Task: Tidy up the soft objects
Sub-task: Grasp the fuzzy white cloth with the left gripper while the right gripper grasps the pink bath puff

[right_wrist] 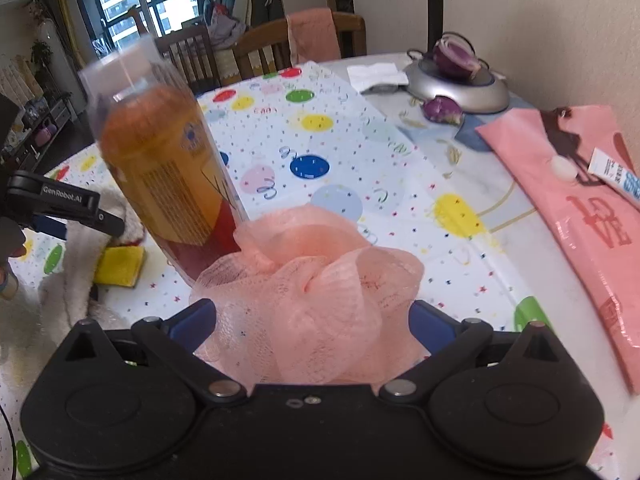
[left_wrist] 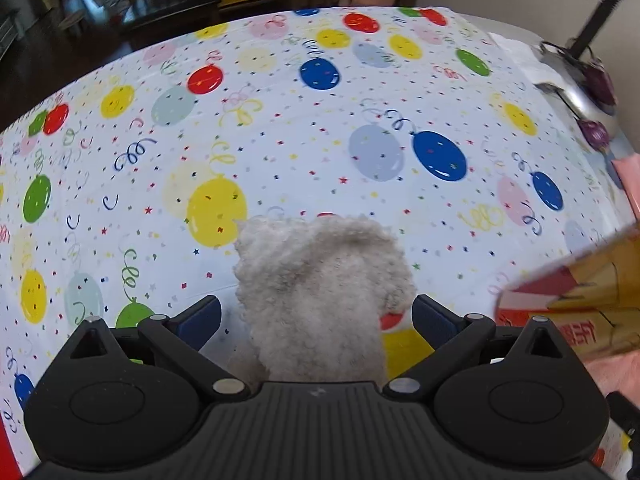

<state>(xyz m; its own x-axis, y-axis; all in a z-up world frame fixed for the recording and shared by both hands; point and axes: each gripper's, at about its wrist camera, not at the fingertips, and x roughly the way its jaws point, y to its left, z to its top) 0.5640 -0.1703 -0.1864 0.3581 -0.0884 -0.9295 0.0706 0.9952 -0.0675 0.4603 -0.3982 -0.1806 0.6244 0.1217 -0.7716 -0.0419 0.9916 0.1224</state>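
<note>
Fluffy off-white fleece cloth (left_wrist: 320,292) between the blue pads of the left gripper (left_wrist: 316,314), rising toward 12 o'clock in the left wrist view; jaws set wide, pads standing clear of the cloth on both sides, so no clamping visible there; whether the cloth is caught deeper in, cannot tell. Same cloth (right_wrist: 80,256) at 9 o'clock in the right wrist view, draped under the left gripper's black arm (right_wrist: 60,204), printed "GenRobot.AI" in white.

Peach-pink mesh bath pouf (right_wrist: 308,276) bunched between the blue pads of the right gripper (right_wrist: 312,320); jaws partly apart, mesh pressing against both pads, apparently held.

Just beyond the pouf at 11 o'clock, a tall amber-and-red bottle with a clear cap (right_wrist: 168,168), blurred, label printing unreadable. Yellow sponge (right_wrist: 118,266) on the cloth at 9 o'clock, beside the fleece.

Underneath, a white tablecloth printed with coloured balloons and confetti (left_wrist: 280,128). At 2 o'clock in the right wrist view, a pink flat package with dark red lettering (right_wrist: 560,208), characters not legible, and on it a white-and-blue tube (right_wrist: 618,176). At 1 o'clock, a silver round base (right_wrist: 456,84) carrying a halved purple onion (right_wrist: 456,56).
</note>
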